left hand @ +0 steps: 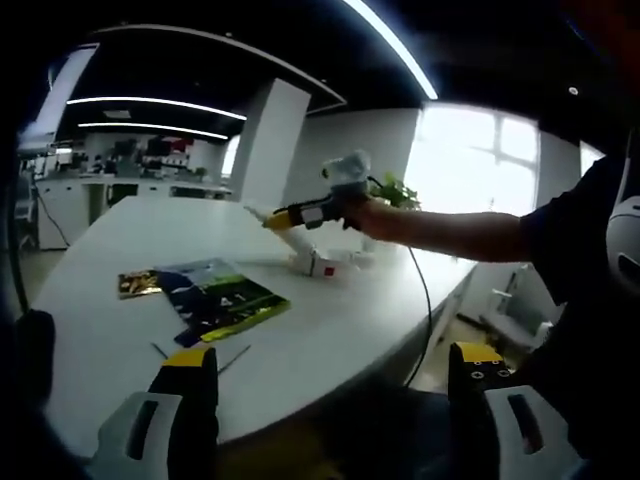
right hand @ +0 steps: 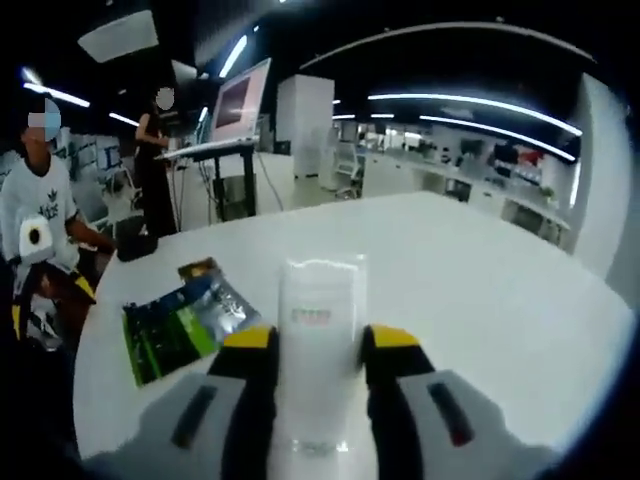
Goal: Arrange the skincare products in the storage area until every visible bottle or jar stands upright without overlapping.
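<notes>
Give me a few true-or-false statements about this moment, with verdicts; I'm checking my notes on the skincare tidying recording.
1. The right gripper is shut on a white tube. True.
2. The left gripper holds a bottle. False: its jaws stand open with nothing between them.
3. A green packet lies flat on the white table. True.
4. The table is black. False: it is white.
5. In the left gripper view, the white tube is lifted above the table, slanting down towards it. True.
</notes>
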The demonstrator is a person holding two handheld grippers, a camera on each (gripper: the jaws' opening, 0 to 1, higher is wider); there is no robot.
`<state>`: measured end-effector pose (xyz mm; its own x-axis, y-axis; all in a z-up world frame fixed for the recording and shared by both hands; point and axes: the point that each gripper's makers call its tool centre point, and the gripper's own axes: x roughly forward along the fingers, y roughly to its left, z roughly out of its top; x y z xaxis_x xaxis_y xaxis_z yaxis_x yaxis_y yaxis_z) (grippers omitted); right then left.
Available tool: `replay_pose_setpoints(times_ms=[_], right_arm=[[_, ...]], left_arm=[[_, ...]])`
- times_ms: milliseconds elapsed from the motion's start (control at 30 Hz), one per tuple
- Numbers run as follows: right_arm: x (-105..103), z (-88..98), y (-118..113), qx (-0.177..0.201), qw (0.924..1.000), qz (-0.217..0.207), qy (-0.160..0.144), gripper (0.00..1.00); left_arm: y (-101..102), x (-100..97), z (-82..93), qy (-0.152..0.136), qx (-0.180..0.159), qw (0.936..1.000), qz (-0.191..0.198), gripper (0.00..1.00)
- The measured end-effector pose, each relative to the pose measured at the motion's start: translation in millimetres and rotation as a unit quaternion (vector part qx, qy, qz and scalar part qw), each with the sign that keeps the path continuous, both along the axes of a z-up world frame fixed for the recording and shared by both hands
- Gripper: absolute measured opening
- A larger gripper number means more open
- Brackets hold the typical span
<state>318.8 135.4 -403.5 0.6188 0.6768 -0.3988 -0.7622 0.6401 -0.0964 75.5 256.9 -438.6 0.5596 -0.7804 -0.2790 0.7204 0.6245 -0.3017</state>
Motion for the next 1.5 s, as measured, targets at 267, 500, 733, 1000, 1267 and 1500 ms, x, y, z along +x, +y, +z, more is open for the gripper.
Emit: replay_pose_setpoints(times_ms=[267, 500, 733, 1000, 1267, 1500], right_arm=[[14.8, 27.9, -9.2, 0.035, 0.9972, 0.001, -0.066, 0.34], [34.2, 46.8, -23.9, 0.06, 0.9931, -0.007, -0.101, 0.34], [41.9, 52.0, -34.3, 0.077, 0.9902, -0.01, -0.116, 0.33], [35.8, 54.3, -47.7, 0.096, 0.9856, -0.021, -0.137, 0.34], [21.9, 56.6, -57.9, 0.11, 0.9803, -0.038, -0.159, 0.34], [20.8, 57.8, -62.0, 0.118, 0.9789, -0.056, -0.157, 0.34]], left_arm=[[-1.5, -0.5, -0.9, 0.001, 0.004, 1.0, 0.0, 0.97], [-3.6, -1.9, -1.9, 0.002, 0.005, 1.0, -0.001, 0.97], [-6.2, -2.1, -2.2, 0.002, 0.007, 1.0, -0.002, 0.97], [-8.7, -2.4, -1.5, 0.002, 0.008, 1.0, -0.003, 0.97], [-11.8, -4.5, -1.5, 0.002, 0.01, 0.9999, -0.006, 0.97], [-12.6, -4.7, 3.3, -0.005, 0.01, 0.9999, -0.008, 0.96]])
